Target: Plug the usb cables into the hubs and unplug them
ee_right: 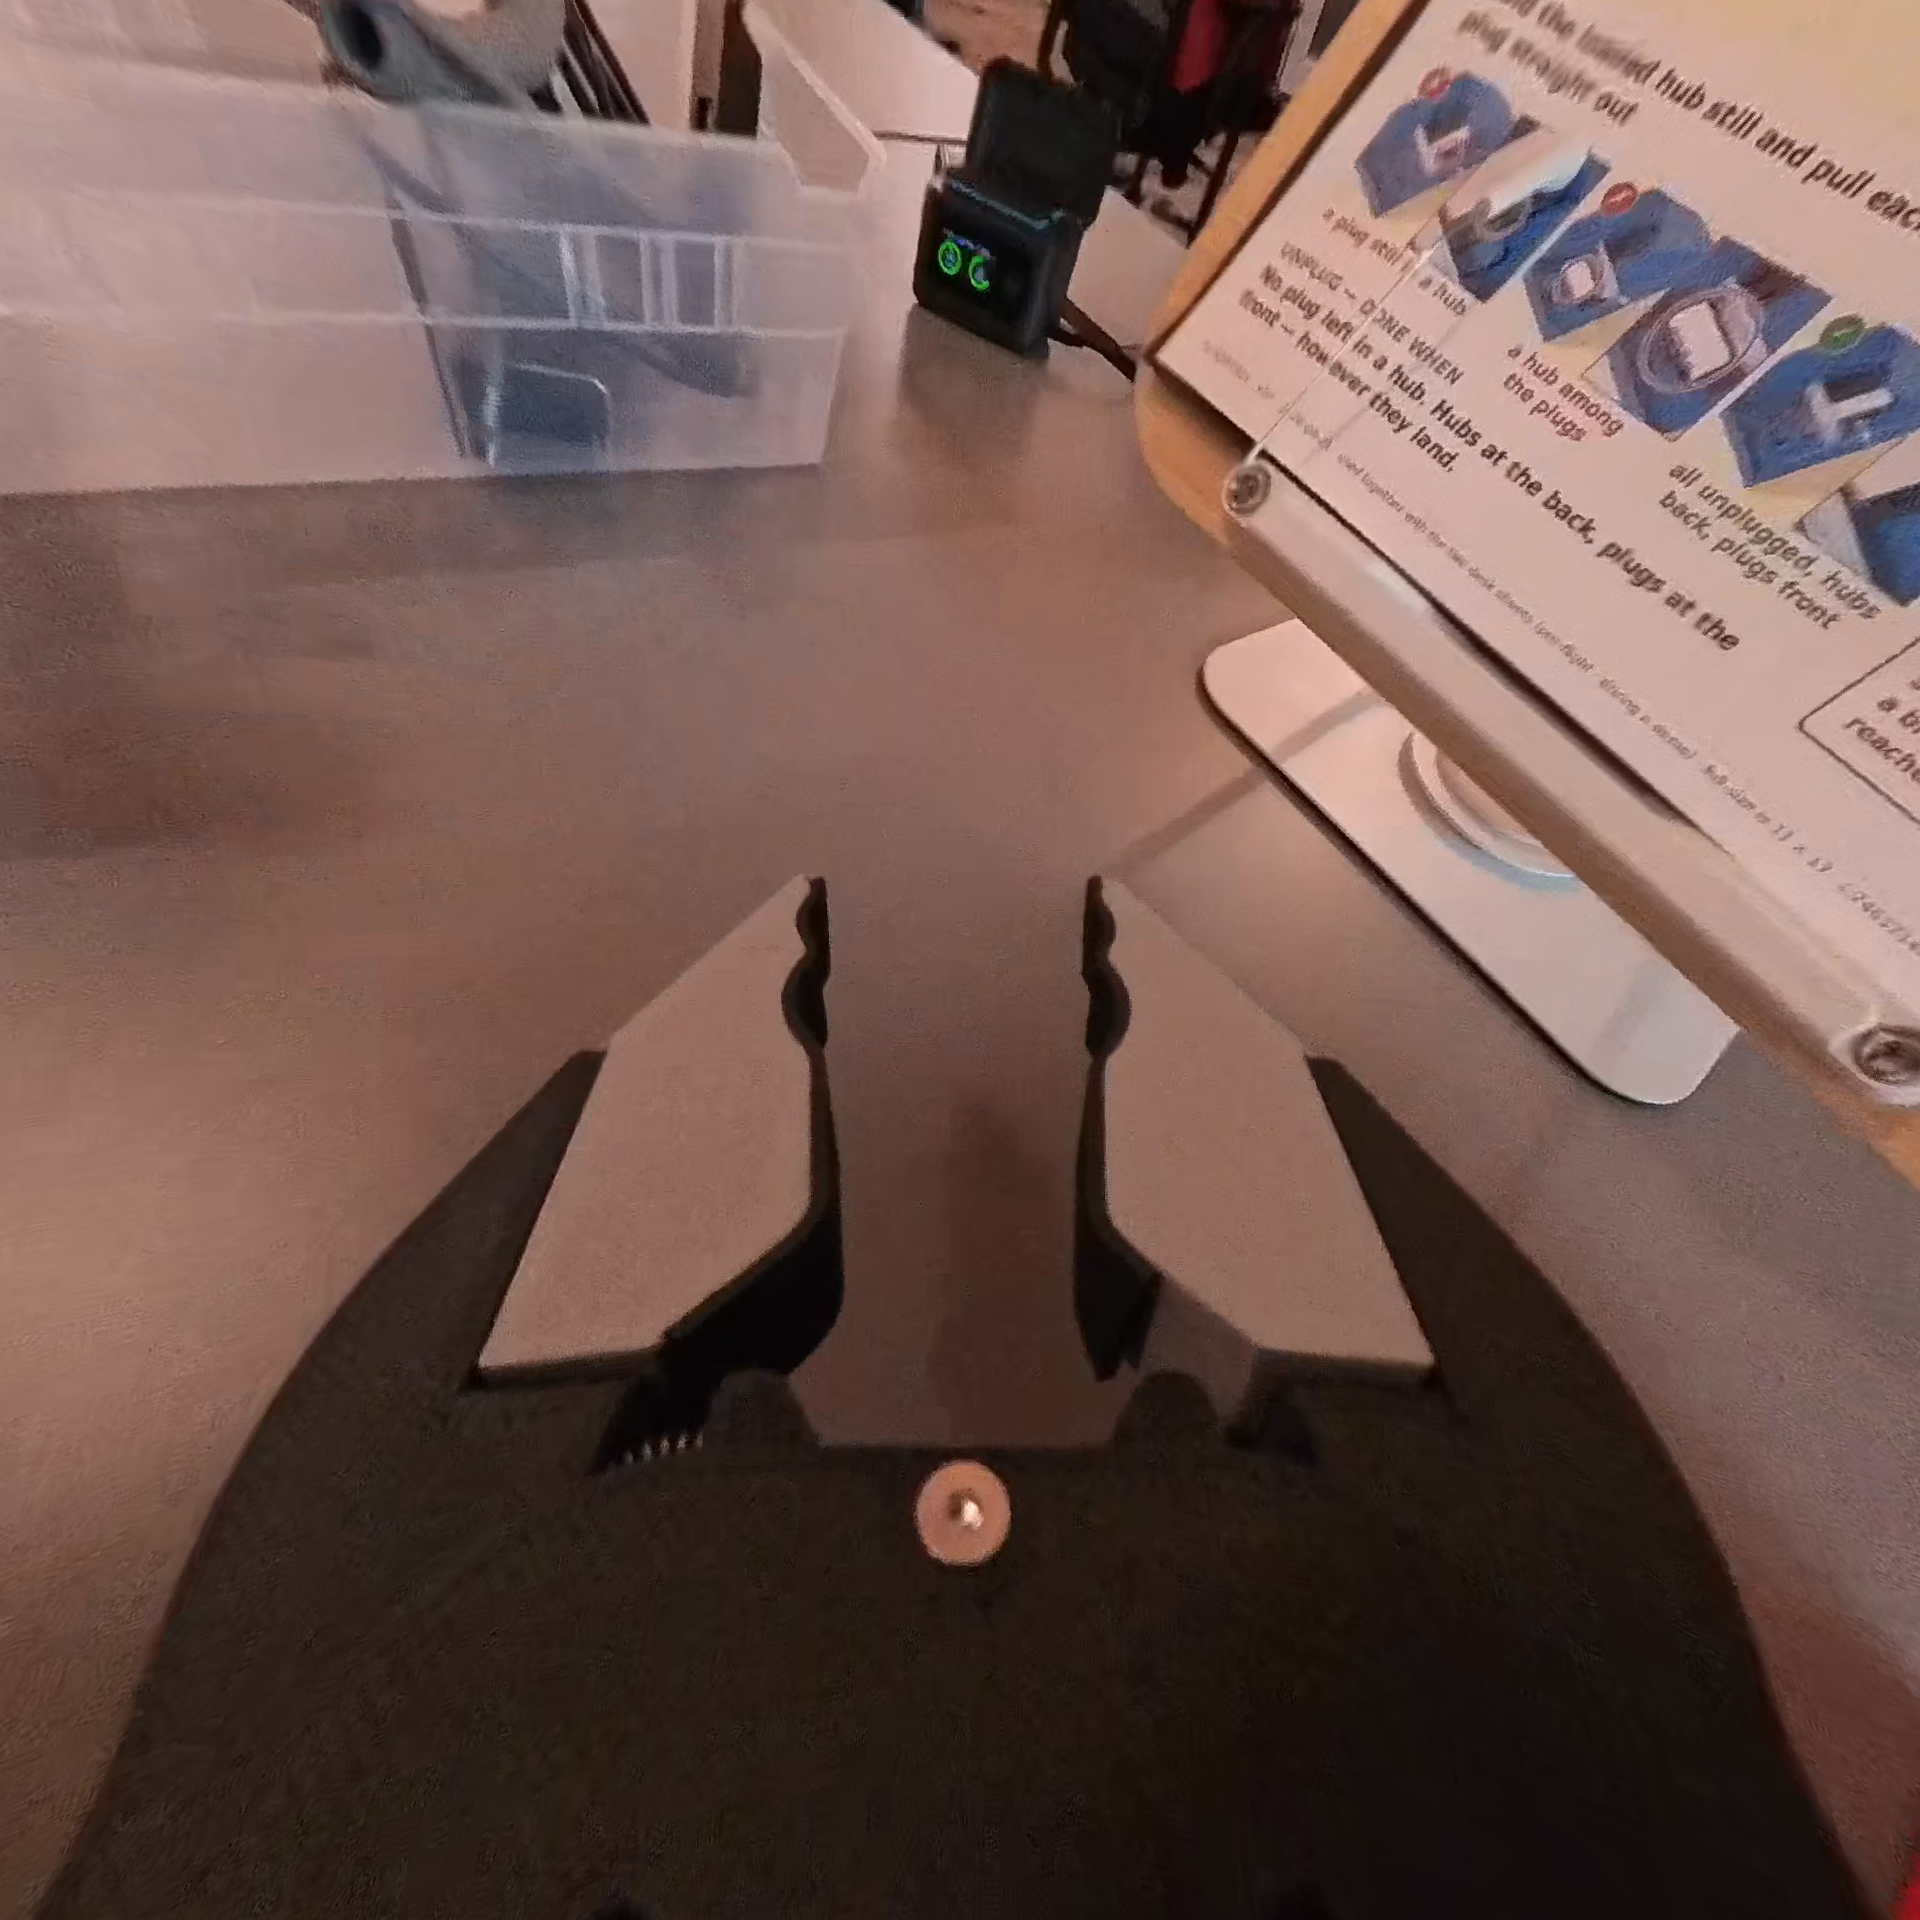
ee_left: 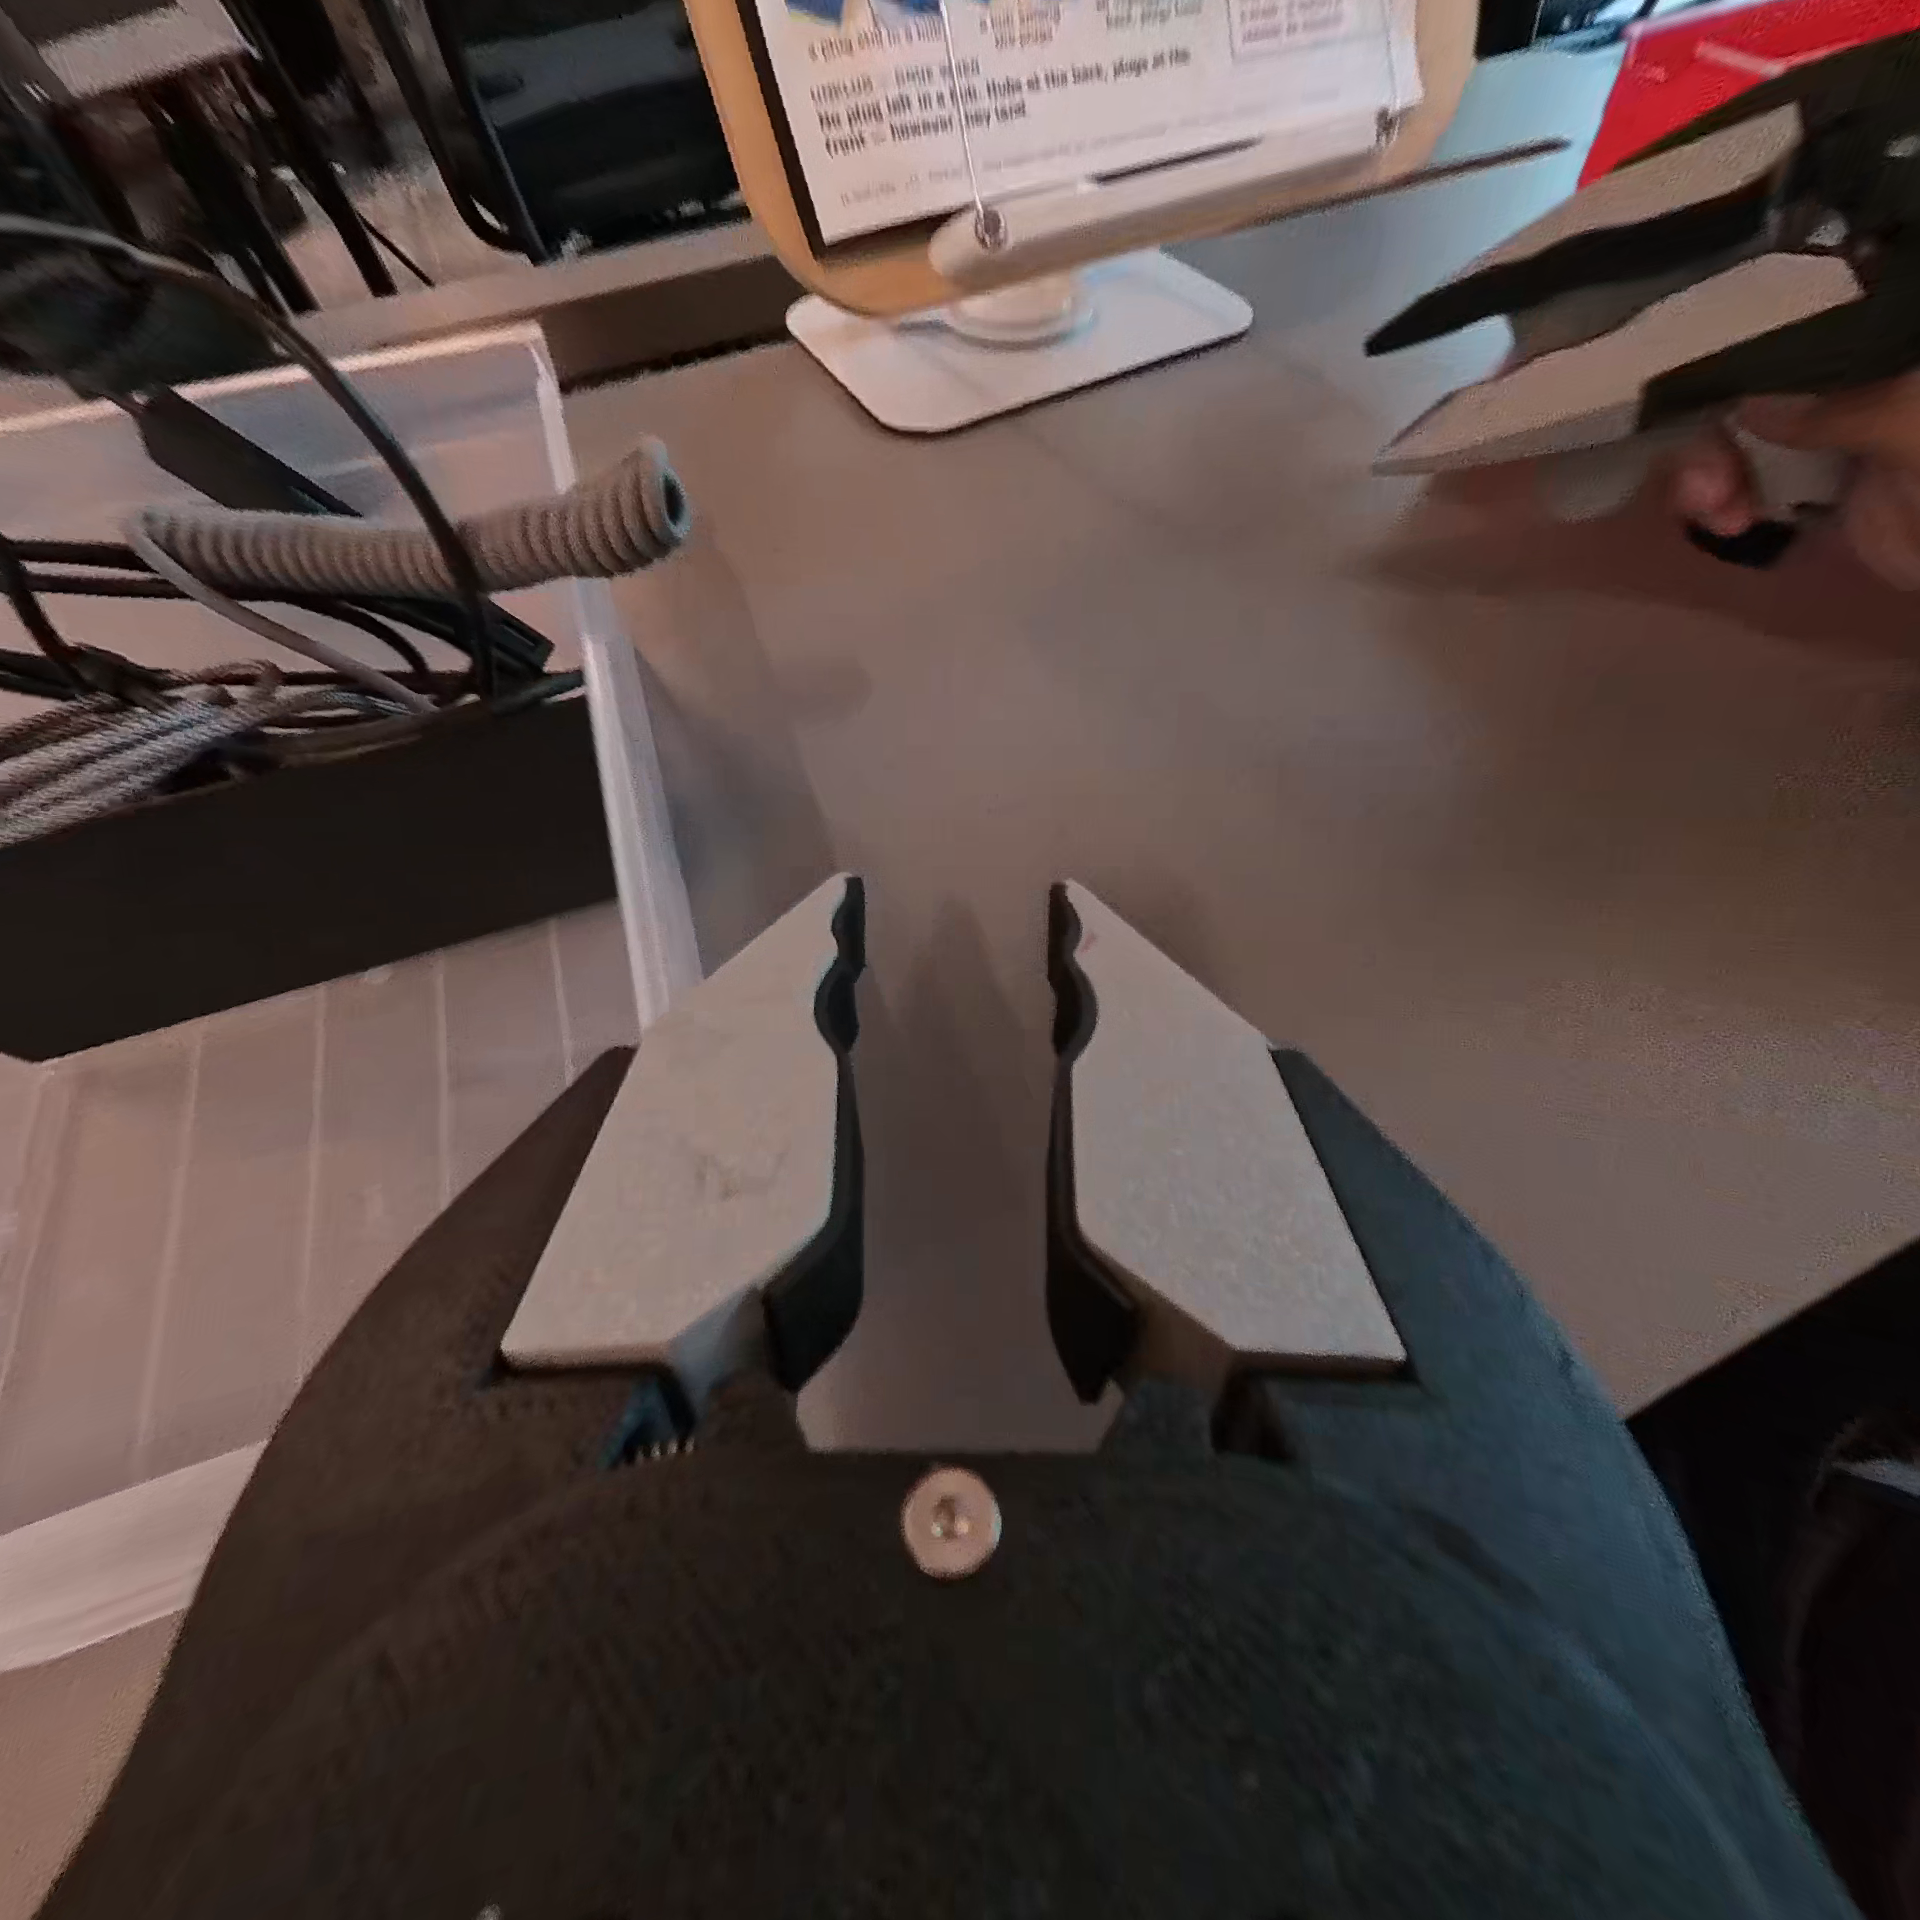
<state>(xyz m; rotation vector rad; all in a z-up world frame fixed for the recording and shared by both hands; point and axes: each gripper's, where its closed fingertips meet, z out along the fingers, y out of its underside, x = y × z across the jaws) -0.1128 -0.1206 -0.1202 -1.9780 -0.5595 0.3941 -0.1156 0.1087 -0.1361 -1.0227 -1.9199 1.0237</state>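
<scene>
Both empty, jaws parted: left gripper (ee_left: 956, 899) just right of the clear cable bin (ee_left: 613, 727), right gripper (ee_right: 954, 896) farther right, over grey table (ee_right: 623, 727).

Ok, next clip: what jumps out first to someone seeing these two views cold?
Both views are filled by an open, empty claw, the left claw and right claw, over a bare grey table. Next comes the instruction sheet on a stand at the right, then the clear bin of tangled cables at the left.
</scene>
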